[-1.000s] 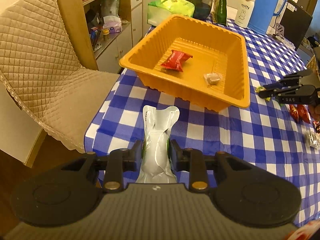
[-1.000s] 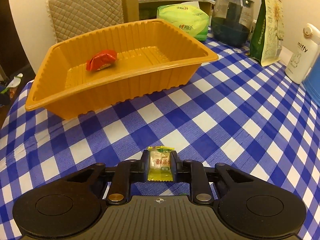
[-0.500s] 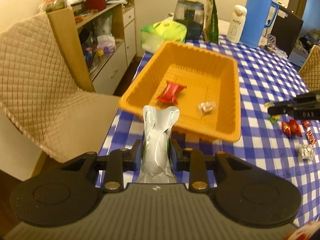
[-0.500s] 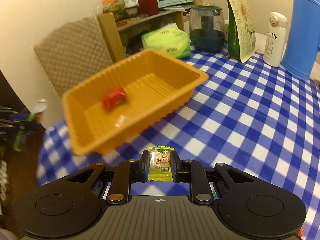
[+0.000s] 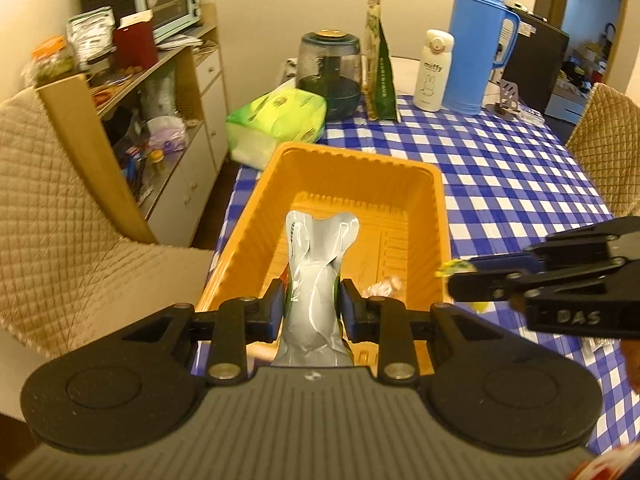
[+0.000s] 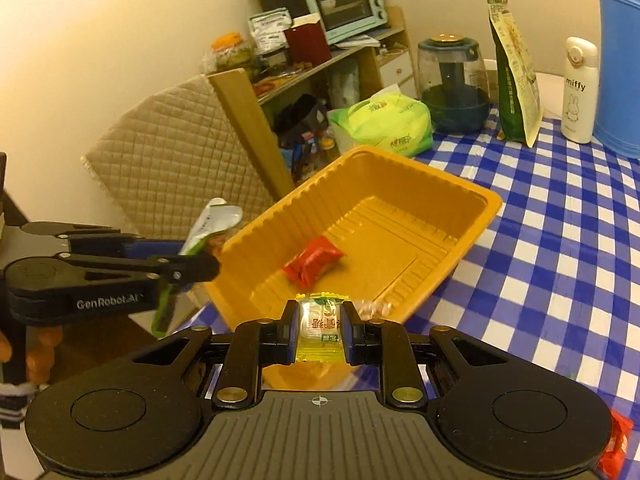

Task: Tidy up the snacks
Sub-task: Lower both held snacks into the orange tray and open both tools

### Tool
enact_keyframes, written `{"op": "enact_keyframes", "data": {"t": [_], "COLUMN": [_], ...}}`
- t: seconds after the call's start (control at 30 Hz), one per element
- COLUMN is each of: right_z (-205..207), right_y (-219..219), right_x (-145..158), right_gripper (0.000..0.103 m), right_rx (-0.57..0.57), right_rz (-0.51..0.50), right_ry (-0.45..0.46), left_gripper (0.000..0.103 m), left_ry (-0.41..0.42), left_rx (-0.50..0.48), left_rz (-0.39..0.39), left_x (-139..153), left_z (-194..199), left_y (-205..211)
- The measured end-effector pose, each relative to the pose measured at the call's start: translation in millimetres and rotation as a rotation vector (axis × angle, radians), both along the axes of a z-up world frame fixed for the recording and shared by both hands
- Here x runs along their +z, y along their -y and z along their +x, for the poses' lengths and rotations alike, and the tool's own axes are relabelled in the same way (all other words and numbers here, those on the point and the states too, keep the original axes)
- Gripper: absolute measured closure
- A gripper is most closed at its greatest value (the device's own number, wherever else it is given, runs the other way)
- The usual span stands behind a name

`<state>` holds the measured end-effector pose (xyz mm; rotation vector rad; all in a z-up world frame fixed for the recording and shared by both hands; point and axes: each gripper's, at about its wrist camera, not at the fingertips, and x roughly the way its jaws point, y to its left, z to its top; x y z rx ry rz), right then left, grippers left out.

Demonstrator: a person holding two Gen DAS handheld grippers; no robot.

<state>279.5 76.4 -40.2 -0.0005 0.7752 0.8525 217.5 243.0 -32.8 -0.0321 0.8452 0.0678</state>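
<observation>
Step in hand: carrying two snacks to the tray for drop-off, one in each gripper.

Left gripper (image 5: 312,300): jaws narrow, clamped on a silver pouch (image 5: 318,264) with a green edge. The pouch stands up between the pads, its top flared. In the left wrist view it hangs over the near end of the orange tray (image 5: 240,236); in the right wrist view the same pouch (image 6: 212,220) sits at the tray's near left corner, so I judge it just at or inside the rim rather than over the middle.

Tray contents: a red packet (image 6: 314,266) on the floor of the tray, and a small clear-wrapped sweet (image 5: 384,286) near the front wall. The tray rests on the blue-checked worktop (image 5: 520,184).

Right gripper (image 6: 318,328): jaws nearly closed on a small yellow sweet (image 6: 319,330), printed face toward the camera. It is above the tray's near wall; from the left wrist view this gripper (image 5: 460,276) sits at the tray's right rim, the sweet poking out of its tip.

Next move, as I judge it: bring each gripper further in over open tray floor, lower a little, then open the jaws to let go. The left drop should clear the red packet. The pouch is tall and light, so it may tip over the rim if released at the edge.

A further red packet (image 6: 616,444) lies on the worktop at the right, so more remains to be collected.
</observation>
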Motion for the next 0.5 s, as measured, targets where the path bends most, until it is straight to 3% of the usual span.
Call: {"op": "enact_keyframes", "data": {"t": [0.5], "right_z": [72.4], "right_y": [-14.6], "right_x": [-11.9], "right_gripper": [0.081], "right_rx": [-0.179], "right_rz": [-0.004], "right_ry": [-0.010], "left_gripper": [0.076], "left_ry": [-0.054], "left_rx": [-0.110], "left_rz": [-0.022], "left_x": [-26.4], "left_z": [94.4], "left_y": [7.0]}}
